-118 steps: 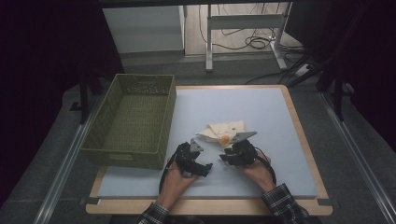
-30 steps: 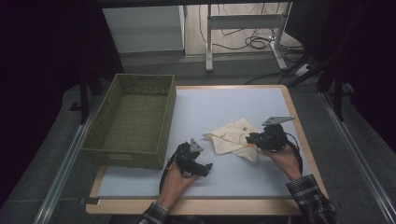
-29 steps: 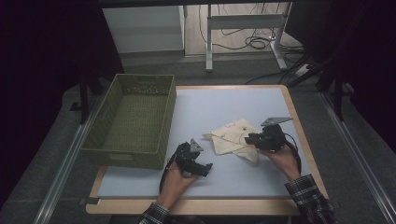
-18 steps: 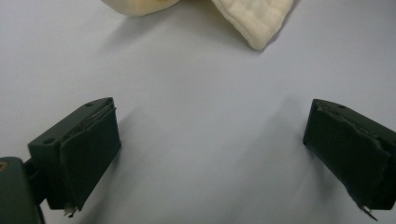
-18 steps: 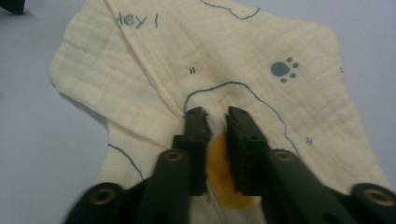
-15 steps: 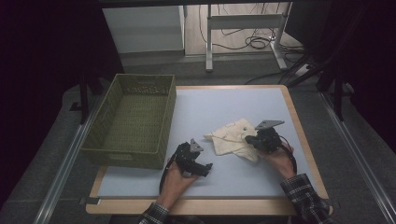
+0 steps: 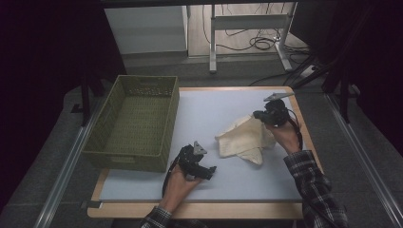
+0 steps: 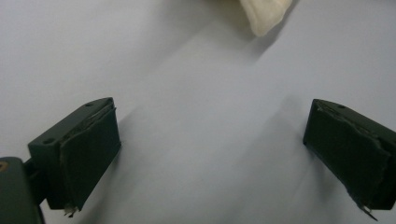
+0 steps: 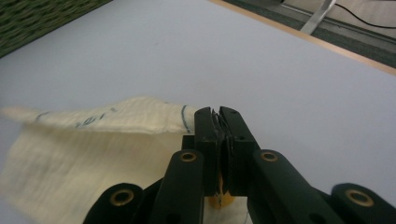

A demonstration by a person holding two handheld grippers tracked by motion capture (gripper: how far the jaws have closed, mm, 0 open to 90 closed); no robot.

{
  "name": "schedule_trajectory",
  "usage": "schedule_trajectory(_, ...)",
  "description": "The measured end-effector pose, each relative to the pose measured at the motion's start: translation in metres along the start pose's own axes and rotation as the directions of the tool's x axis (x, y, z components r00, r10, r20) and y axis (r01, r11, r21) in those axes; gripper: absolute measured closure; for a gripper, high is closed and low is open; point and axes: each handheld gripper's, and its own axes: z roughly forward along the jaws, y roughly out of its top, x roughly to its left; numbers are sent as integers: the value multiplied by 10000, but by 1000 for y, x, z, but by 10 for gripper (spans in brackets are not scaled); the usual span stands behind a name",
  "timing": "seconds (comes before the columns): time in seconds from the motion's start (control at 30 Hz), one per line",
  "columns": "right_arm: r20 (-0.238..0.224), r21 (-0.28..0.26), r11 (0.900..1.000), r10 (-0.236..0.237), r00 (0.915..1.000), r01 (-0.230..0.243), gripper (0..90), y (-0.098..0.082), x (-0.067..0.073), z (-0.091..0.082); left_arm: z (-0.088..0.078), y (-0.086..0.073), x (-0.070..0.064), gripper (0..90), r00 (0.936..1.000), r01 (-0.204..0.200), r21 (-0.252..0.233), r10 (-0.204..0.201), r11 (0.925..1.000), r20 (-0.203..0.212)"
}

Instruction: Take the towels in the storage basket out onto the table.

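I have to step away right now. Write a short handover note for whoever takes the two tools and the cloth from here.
Right tool: jaws have just closed, now shut on the far right corner of the cream cloth, which is raised a little off the mat.
Left tool: jaws open, nothing between them, resting on the mat near the table's front edge, a tip of cloth ahead of it.
Cloth: loosely bunched right of centre, most of it lying on the mat.
Green basket: on the left, nothing visible in it.
Done: one corner gripped.
Left: probably grip a second corner with the left tool and straighten or fold the cloth.
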Motion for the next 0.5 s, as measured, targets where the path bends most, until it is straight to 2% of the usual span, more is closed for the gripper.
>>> schedule_trajectory(0.17,413,55,9988,483,9980,-486,860,9,-23,18,0,0,0,36,10000,5,3,-5,10000,7)
schedule_trajectory(0.2,481,241,9958,875,9950,-887,821,5,-32,29,0,0,0,36,10000,-6,3,6,10000,-3)
schedule_trajectory(0.33,631,571,9921,1082,9921,-1119,745,-4,-39,41,0,0,0,36,10000,3,0,-3,10000,-1)
schedule_trajectory(0.43,426,403,9918,1192,9920,-1209,713,-6,-40,37,0,0,0,36,10000,2,2,-2,10000,0)
schedule_trajectory(0.5,125,155,9927,1195,9928,-1196,704,-5,-36,25,0,0,0,36,10000,2,0,-2,10000,-5)
